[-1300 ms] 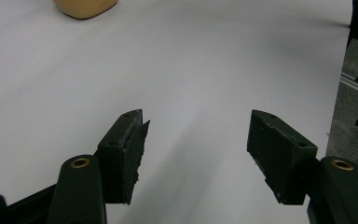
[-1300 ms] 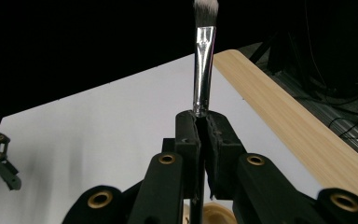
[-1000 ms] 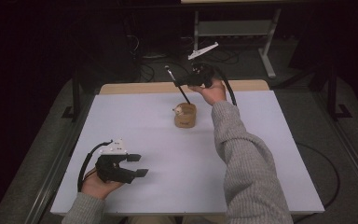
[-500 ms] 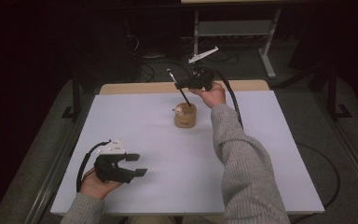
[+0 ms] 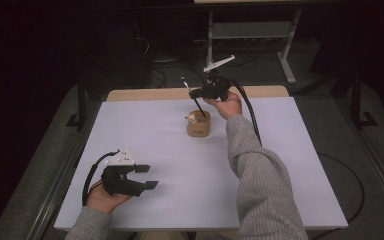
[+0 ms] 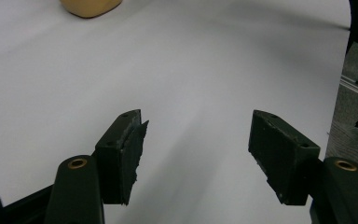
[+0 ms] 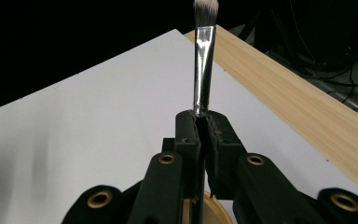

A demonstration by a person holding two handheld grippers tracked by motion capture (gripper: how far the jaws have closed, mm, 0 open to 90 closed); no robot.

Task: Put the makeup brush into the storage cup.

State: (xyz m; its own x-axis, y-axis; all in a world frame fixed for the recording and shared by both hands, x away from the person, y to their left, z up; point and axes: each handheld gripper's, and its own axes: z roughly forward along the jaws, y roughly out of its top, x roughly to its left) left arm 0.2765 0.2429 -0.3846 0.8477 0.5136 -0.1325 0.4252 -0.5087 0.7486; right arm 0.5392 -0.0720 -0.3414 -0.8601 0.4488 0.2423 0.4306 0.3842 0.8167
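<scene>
A small tan wooden cup [image 5: 199, 124] stands on the white table [image 5: 280, 165] toward the back middle, with something pale at its rim. My right gripper [image 5: 196, 93] hovers just above and behind it, shut on a makeup brush [image 5: 192, 98] whose dark handle slants down into the cup. In the right gripper view the brush [image 7: 203, 56] rises from the closed jaws, silver ferrule and pale bristles uppermost, and the cup's rim [image 7: 216, 207] shows below. My left gripper [image 5: 147, 176] rests open near the front left corner, nothing between its fingers [image 6: 121, 156]. The cup's base [image 6: 89, 6] shows far off.
A bare wooden strip [image 5: 150, 93] runs along the table's far edge. Beyond it are a dark floor with cables and a metal stand [image 5: 252, 30]. A black cable [image 5: 247, 107] trails from the right gripper along the sleeve.
The right gripper with the brush has stayed above the cup, shifting only slightly. The left gripper has not moved.
</scene>
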